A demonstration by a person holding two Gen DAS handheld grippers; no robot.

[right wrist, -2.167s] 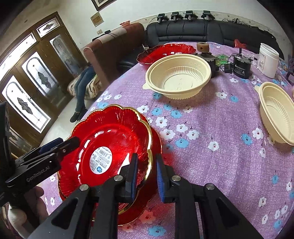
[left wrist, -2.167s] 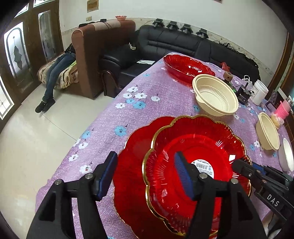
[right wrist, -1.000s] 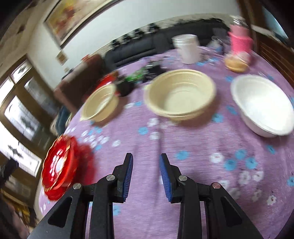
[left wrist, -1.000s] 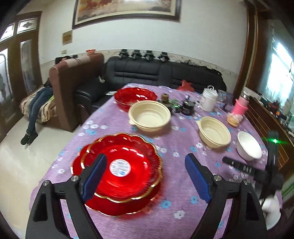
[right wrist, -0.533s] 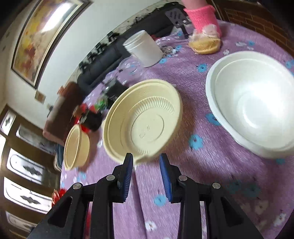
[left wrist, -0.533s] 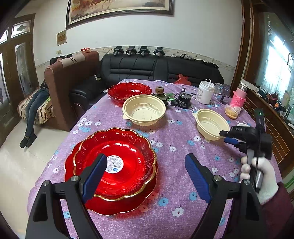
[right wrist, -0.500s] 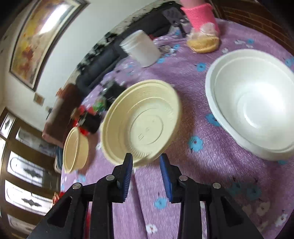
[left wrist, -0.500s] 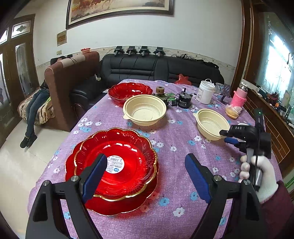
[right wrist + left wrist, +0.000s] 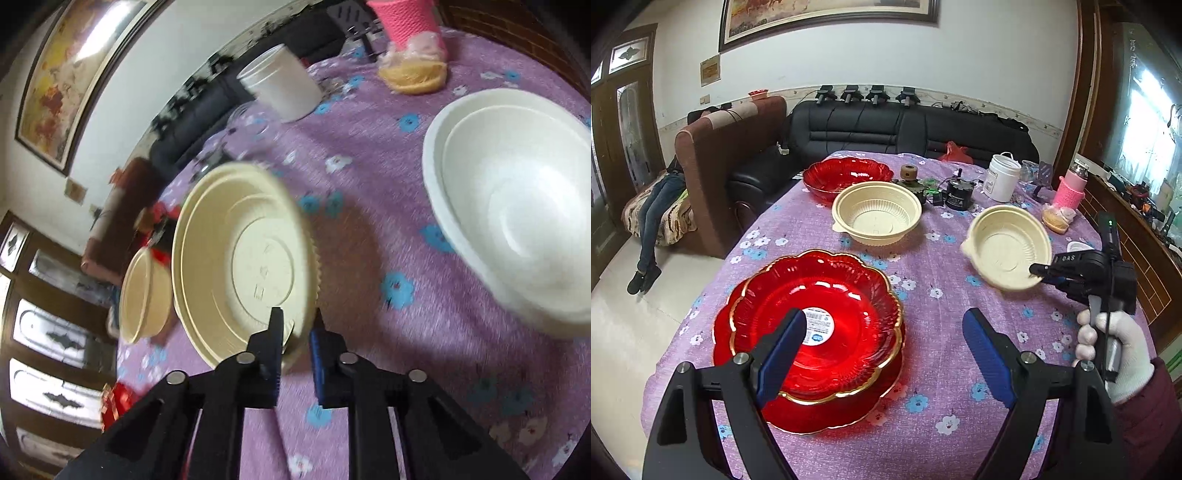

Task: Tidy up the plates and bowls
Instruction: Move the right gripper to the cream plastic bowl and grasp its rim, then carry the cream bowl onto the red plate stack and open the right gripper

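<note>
The right gripper point(image 9: 295, 338) is clamped on the near rim of a cream bowl point(image 9: 243, 266); the bowl sits tilted, far edge up, on the right side of the purple flowered tablecloth point(image 9: 934, 325), seen from the left wrist view as the nearer cream bowl point(image 9: 1008, 251) with the black fingers biting its edge; the left gripper point(image 9: 882, 354) hangs wide open with nothing between its blue pads, over the stacked red plates point(image 9: 812, 328) at the near left of the table; a second cream bowl point(image 9: 877, 216) rests further back, a red bowl point(image 9: 847, 177) behind that, and a white bowl point(image 9: 513, 206) lies just beside the held one on its right; risks, as a judgement: the grip is on a thin rim only, so the light plastic bowl could pivot or slip out if it is swung fast; the rim could flex and pop free; a wide swing could knock the white bowl or the white tub point(image 9: 280, 88) behind; nesting into the other cream bowl could miss if the held bowl arrives tilted, catching rim on rim and shoving it towards the small black gadgets point(image 9: 956, 197); the right view is blurred, so exact pad contact is hard to confirm.
</note>
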